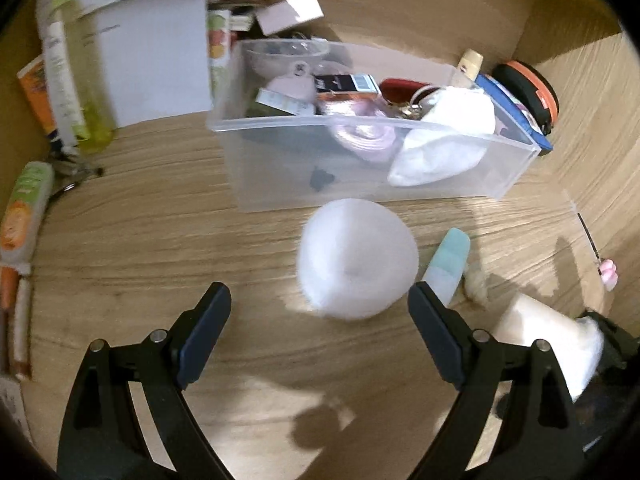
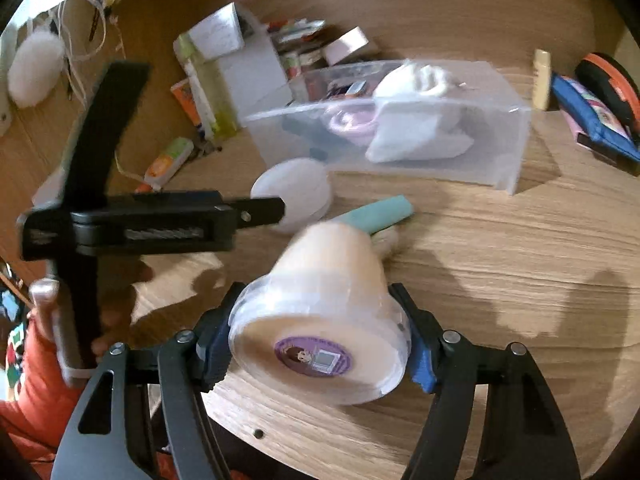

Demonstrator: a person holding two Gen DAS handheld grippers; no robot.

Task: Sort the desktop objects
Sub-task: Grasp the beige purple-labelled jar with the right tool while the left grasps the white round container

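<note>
A cream plastic cup (image 2: 320,280) with a purple sticker on its end lies tilted over the wooden desk (image 2: 500,280). My right gripper (image 2: 318,352) is shut on its wide rim, pads pressing both sides. In the left wrist view the same cup (image 1: 548,332) shows at the right edge. My left gripper (image 1: 322,316) stands open just above the desk, with a white round tub (image 1: 356,256) right ahead of its fingertips and partly between them. A teal tube (image 1: 448,264) lies beside the tub. Behind them, a clear plastic bin (image 1: 460,184) holds white cloth, a pink coil and small packets.
Bottles and boxes (image 1: 80,92) stand at the back left and a tube (image 1: 24,216) lies at the left edge. A blue pouch (image 2: 592,120) and an orange-black round case (image 2: 612,80) sit right of the bin. A wooden wall closes the right side. A red sleeve (image 2: 36,392) shows at lower left.
</note>
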